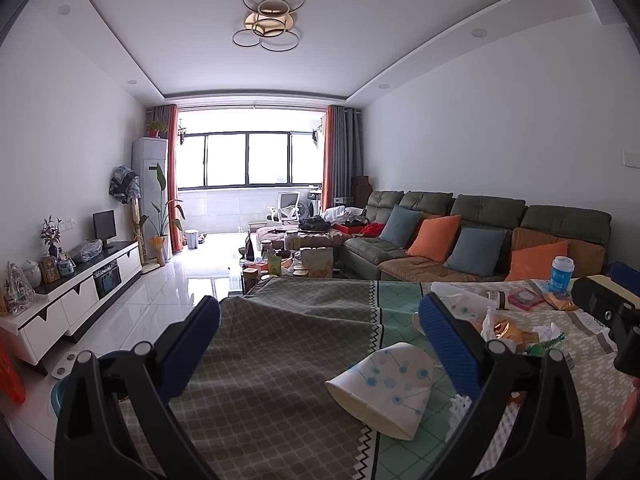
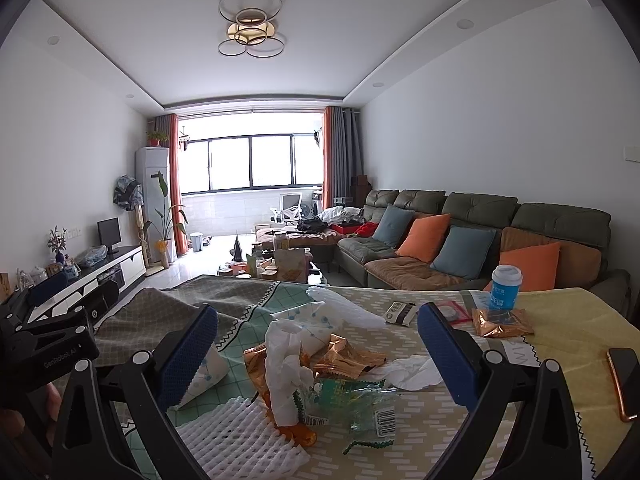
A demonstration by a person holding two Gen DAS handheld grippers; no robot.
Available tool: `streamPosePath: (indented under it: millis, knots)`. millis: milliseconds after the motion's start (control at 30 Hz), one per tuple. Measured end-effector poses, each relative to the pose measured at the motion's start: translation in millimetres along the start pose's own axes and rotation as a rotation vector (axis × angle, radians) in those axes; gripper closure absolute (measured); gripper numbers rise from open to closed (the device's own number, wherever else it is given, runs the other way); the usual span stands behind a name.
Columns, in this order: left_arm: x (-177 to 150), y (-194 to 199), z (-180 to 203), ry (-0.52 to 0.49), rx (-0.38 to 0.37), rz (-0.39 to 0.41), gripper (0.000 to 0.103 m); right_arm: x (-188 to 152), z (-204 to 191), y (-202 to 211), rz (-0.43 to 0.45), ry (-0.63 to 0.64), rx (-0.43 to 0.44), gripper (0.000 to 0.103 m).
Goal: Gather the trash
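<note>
Both grippers hover over a table under a patterned cloth [image 1: 272, 360]. My left gripper [image 1: 319, 304] is open. A white paper cup with blue dots [image 1: 384, 388] lies on its side between its fingers, close to the right pad, untouched. My right gripper [image 2: 318, 312] is open above a trash heap. The heap holds crumpled white tissue [image 2: 286, 364], copper foil wrappers [image 2: 344, 356], a clear green-printed wrapper [image 2: 360, 404] and a white foam net [image 2: 236, 440]. The same paper cup [image 2: 208, 376] shows partly behind the right gripper's left finger.
An upright blue and white cup [image 2: 506, 286] stands at the table's far right, with another copper wrapper [image 2: 500, 322], a red packet [image 2: 452, 312] and a dark sachet [image 2: 400, 314] near it. A phone [image 2: 626, 380] lies at the right edge. A sofa [image 2: 440, 240] is beyond.
</note>
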State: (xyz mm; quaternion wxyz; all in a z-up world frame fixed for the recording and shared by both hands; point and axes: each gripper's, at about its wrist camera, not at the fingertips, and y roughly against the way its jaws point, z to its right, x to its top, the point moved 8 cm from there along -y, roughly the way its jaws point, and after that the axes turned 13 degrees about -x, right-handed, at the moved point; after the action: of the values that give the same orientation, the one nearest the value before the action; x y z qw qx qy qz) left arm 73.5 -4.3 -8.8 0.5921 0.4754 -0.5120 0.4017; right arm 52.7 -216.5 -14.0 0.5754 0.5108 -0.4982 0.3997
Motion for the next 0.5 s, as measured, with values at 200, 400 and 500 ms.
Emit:
streamPosePath:
  millis: [200,400,500]
  knots:
    - [0.3,0.9,-0.2,0.002,0.000,0.000,0.003,-0.1,0.6,0.1,0.000,0.000,-0.001,0.004]
    - [0.3,2.6,-0.9,0.003,0.004,0.002,0.003,-0.2,0.1,0.0,0.000,-0.002,0.001,0.004]
    - [0.5,3.1,-0.9,0.003,0.005,0.003,0.003,-0.1,0.3,0.1,0.000,-0.002,0.000,0.004]
